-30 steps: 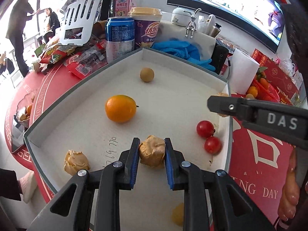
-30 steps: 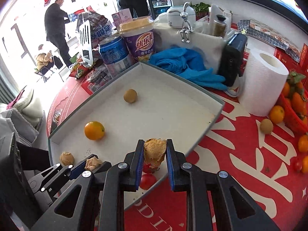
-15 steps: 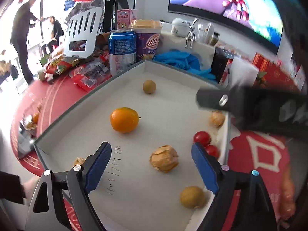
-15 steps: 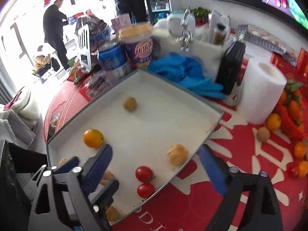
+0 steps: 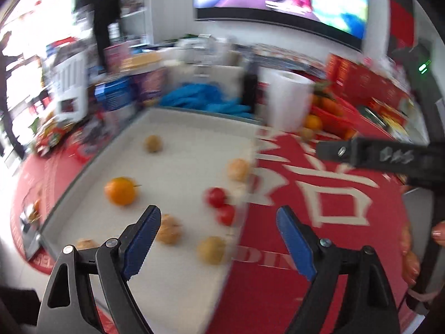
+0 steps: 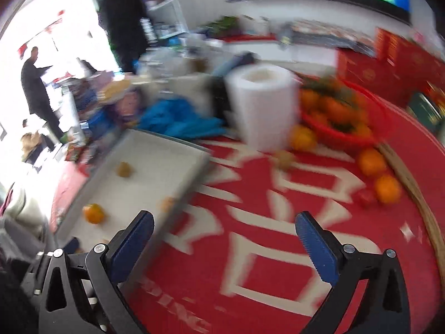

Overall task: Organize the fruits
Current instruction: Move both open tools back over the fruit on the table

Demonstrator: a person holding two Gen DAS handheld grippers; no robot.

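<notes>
Both the left gripper [image 5: 218,246] and right gripper [image 6: 225,246] are empty, the right's jaws opening; the cherry tomatoes [image 5: 221,206] near the tray's [image 5: 194,128] right edge look soft; grip their sides gently.

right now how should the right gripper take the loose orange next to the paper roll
Grip the orange across its round middle, coming down from above on the near side. The paper roll crowds its left and the red basket its back. The right gripper is empty, jaws opening.
</notes>
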